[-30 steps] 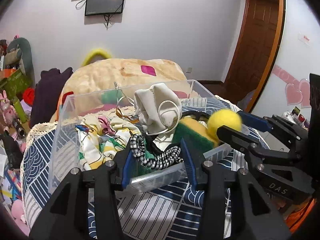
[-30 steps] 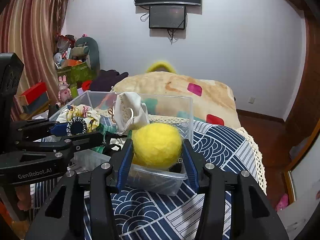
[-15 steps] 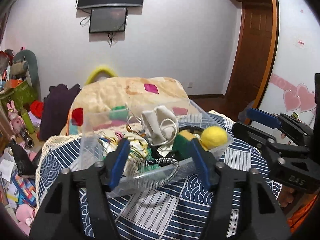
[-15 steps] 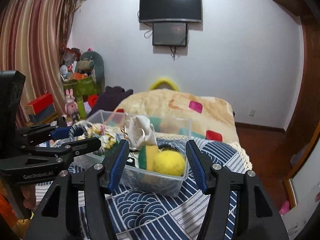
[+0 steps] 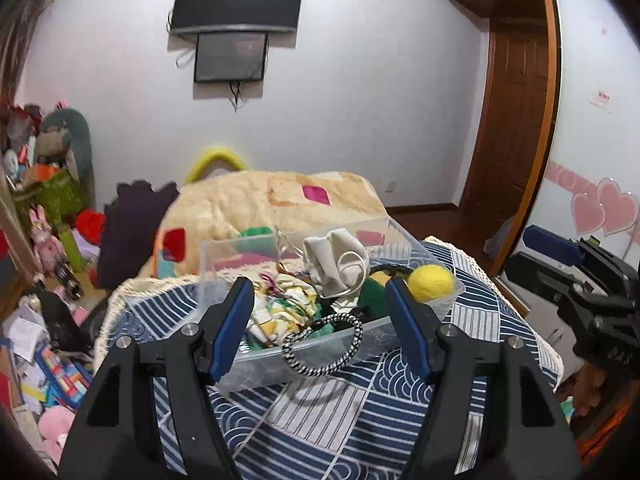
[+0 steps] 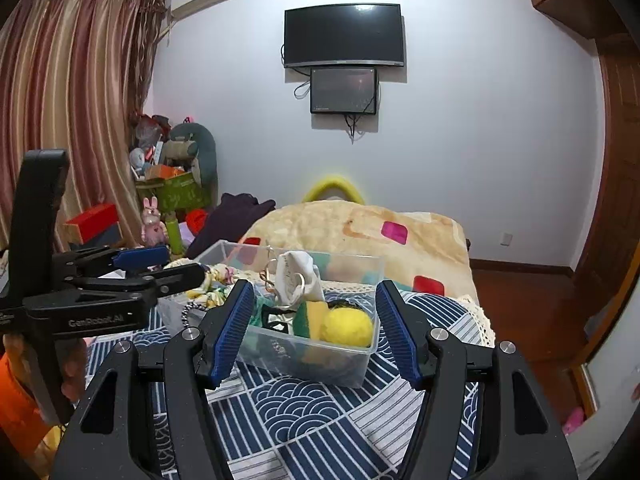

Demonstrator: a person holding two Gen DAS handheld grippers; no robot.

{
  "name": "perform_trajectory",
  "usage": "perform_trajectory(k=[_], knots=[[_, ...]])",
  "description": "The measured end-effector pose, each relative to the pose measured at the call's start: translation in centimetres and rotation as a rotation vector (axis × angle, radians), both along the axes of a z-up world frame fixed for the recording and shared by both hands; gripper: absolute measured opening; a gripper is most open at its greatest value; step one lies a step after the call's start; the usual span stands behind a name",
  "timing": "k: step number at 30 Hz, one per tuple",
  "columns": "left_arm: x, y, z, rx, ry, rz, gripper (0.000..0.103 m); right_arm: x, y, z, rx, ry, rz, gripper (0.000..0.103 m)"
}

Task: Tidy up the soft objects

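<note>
The sorting looks nearly finished: the soft things all sit in one clear bin (image 5: 416, 322) on the counter (image 5: 340, 420), and I see none loose on the patterned cloth. In the bin lie one yellow ball (image 6: 347, 327), one green-and-yellow sponge (image 6: 310, 318), one white cloth pouch (image 5: 334, 266), one black-and-white cord (image 5: 320, 354) draped over the near rim, and some patterned fabric (image 5: 276, 312). The left gripper (image 5: 320, 328) and the right gripper (image 6: 314, 326) have just been opening; their jaws are released, with nothing between them.
</note>
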State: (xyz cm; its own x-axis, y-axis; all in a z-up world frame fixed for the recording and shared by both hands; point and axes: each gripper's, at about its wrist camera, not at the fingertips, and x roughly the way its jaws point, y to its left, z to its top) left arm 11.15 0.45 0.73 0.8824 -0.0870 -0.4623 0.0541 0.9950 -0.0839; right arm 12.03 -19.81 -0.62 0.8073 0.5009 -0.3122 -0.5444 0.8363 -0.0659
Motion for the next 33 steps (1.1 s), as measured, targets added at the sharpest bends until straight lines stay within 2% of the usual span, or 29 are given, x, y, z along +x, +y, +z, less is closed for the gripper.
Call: perform_trajectory(k=[3, 6, 8, 10, 11, 13, 19, 25, 33], knots=[[-2.0, -0.3, 0.6, 0.024, -0.041, 0.014, 0.068, -0.7, -0.2, 0.3, 0.015, -0.007, 0.008, 0.06], [-4.4, -0.7, 1.0, 0.042, -0.098, 0.032, 0.074, -1.5, -0.4, 0.5, 0.034, -0.015, 0.019, 0.061], [-5.7, -0.8, 1.2, 0.041, -0.124, 0.04, 0.077, -2.1, -0.5, 0.7, 0.042, -0.023, 0.025, 0.064], [-6.8, -0.8, 1.3, 0.04, -0.138, 0.039, 0.078, -3.0, -0.8, 0.7, 0.052, -0.039, 0.028, 0.073], [-7.2, -0.8, 1.3, 0.037, -0.146, 0.035, 0.079, -3.2, -0.8, 0.7, 0.055, -0.045, 0.027, 0.075], [-7.6, -0.7, 1.0, 0.031, -0.147, 0.034, 0.09, -3.9, -0.8, 0.8, 0.059, -0.064, 0.025, 0.076], [-8.2, -0.1, -1.2, -0.01, -0.099, 0.052, 0.09, -4.6, -0.4, 0.4, 0.048, -0.058, 0.027, 0.077], [-9.5, -0.3, -1.6, -0.035, -0.138, 0.064, 0.095, -5.4, -0.8, -0.5, 0.071, -0.086, 0.002, 0.09], [-10.7, -0.8, -0.8, -0.016, -0.184, 0.068, 0.097, -5.8, -0.5, -1.1, 0.076, -0.104, 0.0, 0.091]])
